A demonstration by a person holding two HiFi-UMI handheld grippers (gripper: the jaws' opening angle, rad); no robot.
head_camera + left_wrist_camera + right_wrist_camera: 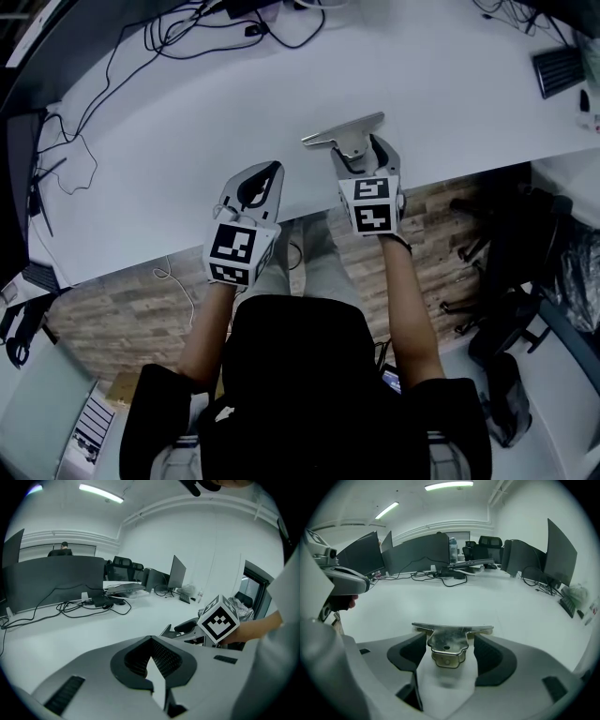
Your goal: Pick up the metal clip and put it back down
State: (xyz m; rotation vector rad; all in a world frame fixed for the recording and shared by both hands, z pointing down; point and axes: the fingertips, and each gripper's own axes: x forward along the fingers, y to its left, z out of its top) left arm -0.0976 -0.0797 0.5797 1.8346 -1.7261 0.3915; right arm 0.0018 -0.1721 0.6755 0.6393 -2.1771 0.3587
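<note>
The metal clip (343, 129) is a shiny bracket with a long flat bar across its top. It stands between the jaws of my right gripper (361, 148), which is shut on its body over the white desk (169, 178). In the right gripper view the clip (447, 649) fills the gap between the dark pads (490, 656), its bar lying across the tips of my right gripper (451, 643). My left gripper (273, 172) hovers at the desk's near edge, left of the clip, shut and empty. In its own view the left gripper (151, 643) has its jaws meeting at the tips.
Black cables (192, 33) trail over the desk's far left. A keyboard (560, 67) lies at the far right. An office chair (511, 248) stands on the floor to the right. Monitors (422, 550) line the desk's far side.
</note>
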